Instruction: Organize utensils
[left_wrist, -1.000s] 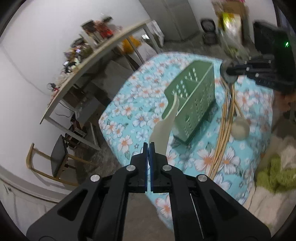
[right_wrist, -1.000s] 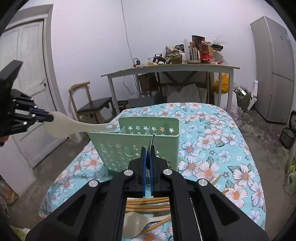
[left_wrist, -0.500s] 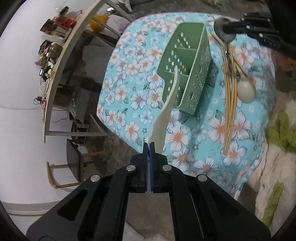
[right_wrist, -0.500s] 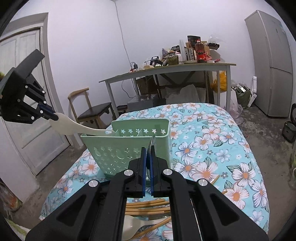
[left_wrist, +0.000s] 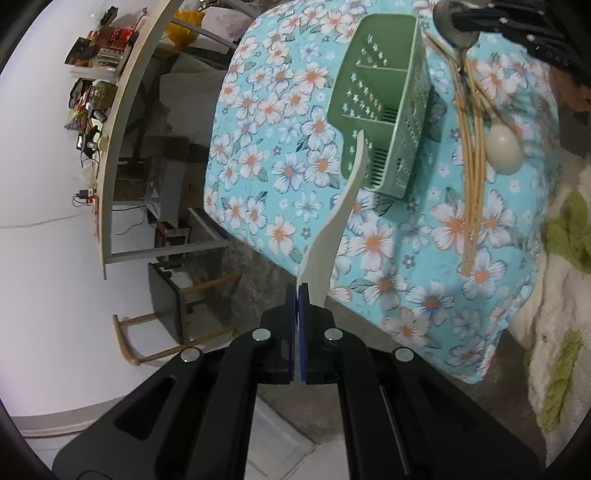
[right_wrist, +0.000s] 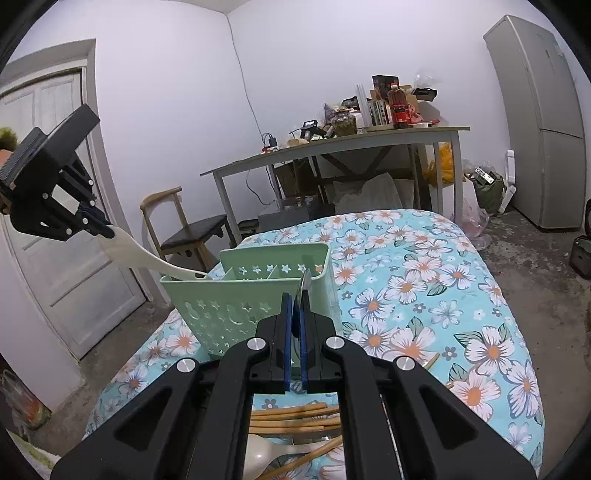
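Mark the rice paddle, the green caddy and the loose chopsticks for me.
rice paddle (left_wrist: 334, 229), left wrist view, mid-handle.
green caddy (right_wrist: 236, 312), right wrist view, near wall.
chopsticks (left_wrist: 474, 177), left wrist view, mid-bundle.

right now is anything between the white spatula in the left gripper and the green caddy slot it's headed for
Nothing visible blocks it. The left gripper holds the white spatula with its tip at the rim of the green caddy, over an end compartment that looks empty. The chopsticks and pale spoon lie on the far side.

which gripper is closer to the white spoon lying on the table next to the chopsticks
Right. The right gripper, shut on a metal spoon, hovers just above the white spoon; the left gripper holds a rice paddle beyond the caddy.
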